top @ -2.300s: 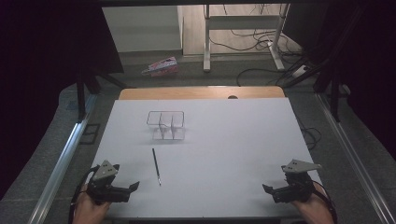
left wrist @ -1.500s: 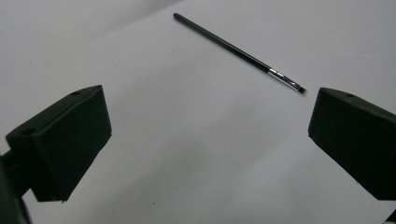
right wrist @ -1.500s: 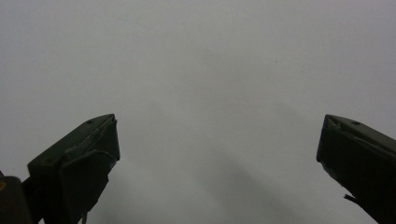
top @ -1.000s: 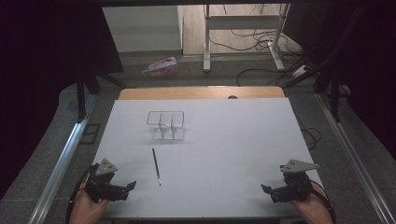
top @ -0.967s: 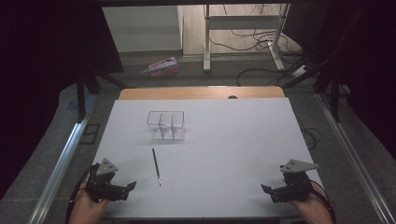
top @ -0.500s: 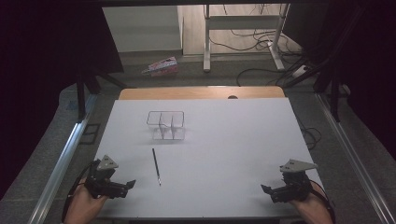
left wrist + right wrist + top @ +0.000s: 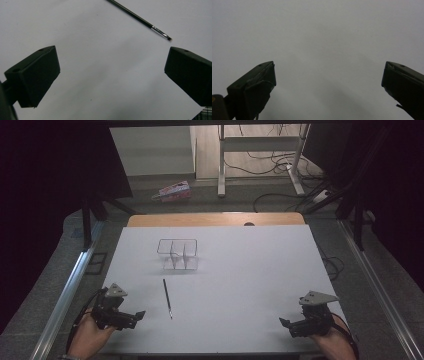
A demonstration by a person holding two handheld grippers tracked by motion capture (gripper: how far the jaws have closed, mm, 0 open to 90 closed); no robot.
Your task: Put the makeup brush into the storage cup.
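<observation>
Left gripper, jaws wide, faces the thin black paintbrush at its 3 o'clock, seemingly for pickup. Right gripper, jaws wide, rests idle on the white tabletop.

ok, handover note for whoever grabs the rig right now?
Left gripper: open, empty, at the near left of the table, fingers pointed toward the brush tip.
Right gripper: open, empty, near right.
Brush: flat on the table, just right of the left gripper.
Clear organiser: beyond the brush, looks empty.
Done: nothing grasped. Left: probably pick up the brush and put it in the organiser.
</observation>
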